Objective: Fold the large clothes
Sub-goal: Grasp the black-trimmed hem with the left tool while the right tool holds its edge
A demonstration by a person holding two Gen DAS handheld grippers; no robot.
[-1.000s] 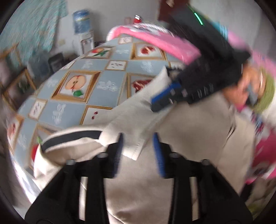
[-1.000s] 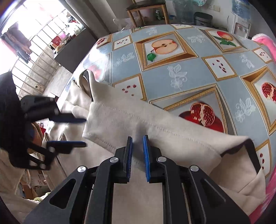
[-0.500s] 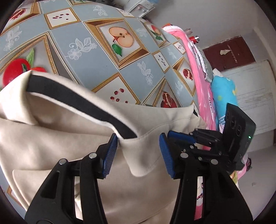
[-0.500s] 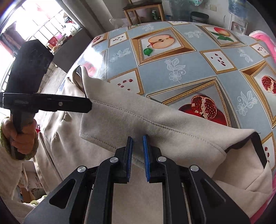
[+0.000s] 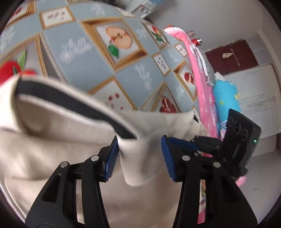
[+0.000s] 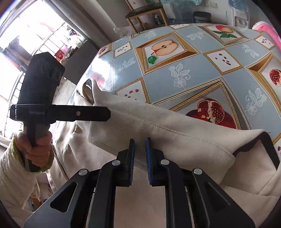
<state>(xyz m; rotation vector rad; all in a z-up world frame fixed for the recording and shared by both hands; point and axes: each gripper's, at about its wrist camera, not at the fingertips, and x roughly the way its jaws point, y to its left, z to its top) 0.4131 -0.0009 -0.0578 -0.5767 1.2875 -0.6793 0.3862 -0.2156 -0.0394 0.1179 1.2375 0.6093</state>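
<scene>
A large cream garment (image 5: 52, 140) with black trim lies on the table, one long fold raised off the fruit-patterned tablecloth (image 5: 84, 57). My left gripper (image 5: 139, 157) stands open, with a hanging flap of the garment between its blue pads; the left pad (image 5: 112, 156) touches the cloth and the right pad stands clear. In the right wrist view the left gripper (image 6: 107, 114) shows edge-on at the fold's left end, held by a hand (image 6: 35, 149). My right gripper (image 6: 140, 154) is shut on the garment's (image 6: 175, 133) stitched hem. The right gripper (image 5: 182, 143) also shows at the fold's far end.
Pink cloth (image 5: 198, 73) and a blue cushion (image 5: 226, 94) lie past the table's far edge, with a dark door (image 5: 231, 57) behind. A wooden chair (image 6: 145, 12), a bin (image 6: 202, 16) and a barred window (image 6: 26, 35) stand beyond the table. The tablecloth (image 6: 202, 84) beyond the garment is bare.
The left gripper has rolled over and come down to the black-trimmed edge, with the flap now between its jaws. The right gripper has kept still, shut on the hem.
</scene>
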